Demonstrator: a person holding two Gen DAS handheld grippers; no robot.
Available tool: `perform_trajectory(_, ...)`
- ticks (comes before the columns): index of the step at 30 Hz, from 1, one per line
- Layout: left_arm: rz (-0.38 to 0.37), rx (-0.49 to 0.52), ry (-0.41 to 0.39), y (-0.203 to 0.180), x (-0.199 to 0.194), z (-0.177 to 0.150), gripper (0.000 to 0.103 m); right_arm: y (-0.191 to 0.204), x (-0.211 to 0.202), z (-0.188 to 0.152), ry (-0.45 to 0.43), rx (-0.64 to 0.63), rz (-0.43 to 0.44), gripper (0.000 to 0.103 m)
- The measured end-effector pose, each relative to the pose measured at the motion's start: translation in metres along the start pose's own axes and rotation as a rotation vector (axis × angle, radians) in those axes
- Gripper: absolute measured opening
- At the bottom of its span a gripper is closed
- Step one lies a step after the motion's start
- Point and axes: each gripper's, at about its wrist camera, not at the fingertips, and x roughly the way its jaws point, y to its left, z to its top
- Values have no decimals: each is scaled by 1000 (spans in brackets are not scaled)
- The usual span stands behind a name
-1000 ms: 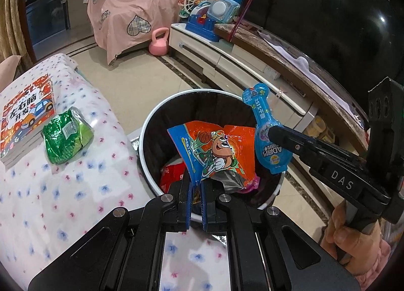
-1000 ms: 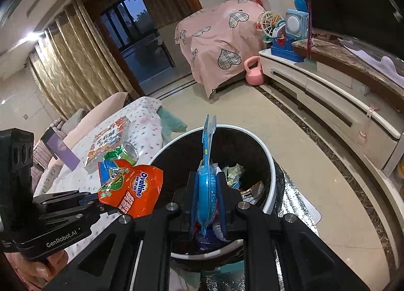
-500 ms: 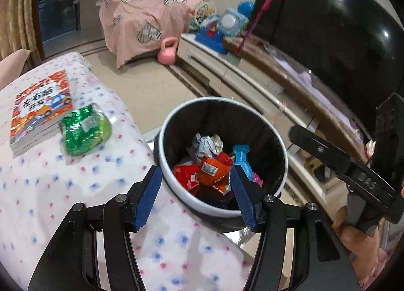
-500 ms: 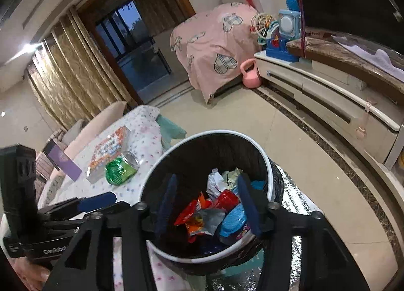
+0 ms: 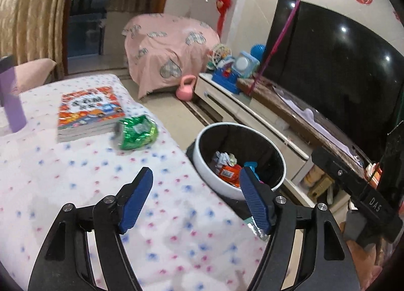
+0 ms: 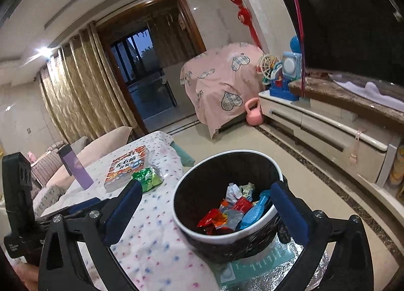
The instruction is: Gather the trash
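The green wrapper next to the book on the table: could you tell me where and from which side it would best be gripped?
Grip the green wrapper across its crumpled, puffed-up middle, coming down from above on the side away from the book. It lies low on the tablecloth, close beside the book, so that side leaves little room. The left claw is nearest; its jaws are opening with nothing between them.

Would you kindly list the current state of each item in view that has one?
Left tongs: jaws opening, nothing between them.
Right tongs: jaws opening, nothing between them.
Trash bin: no lid, partly filled with wrappers.
Orange wrapper: lying in the bin.
Blue wrapper: lying in the bin.
Green wrapper: crumpled, on the tablecloth against the book stack.
Book stack: closed, lying flat.
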Motion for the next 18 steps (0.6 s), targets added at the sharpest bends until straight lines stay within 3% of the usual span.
perform_trajectory(3,26,-1,-61,8,-23,-10,77,10,-9,-9,-24,-18,-14,103)
perform_trajectory(11,132,28,-207,19,-71,-47,99,40,-35,-37,-121,-99,-47,103)
perform_trajectory(18,229,44,-258,28,-94,-66,103,58,-49,-55,-154,-160,-60,103)
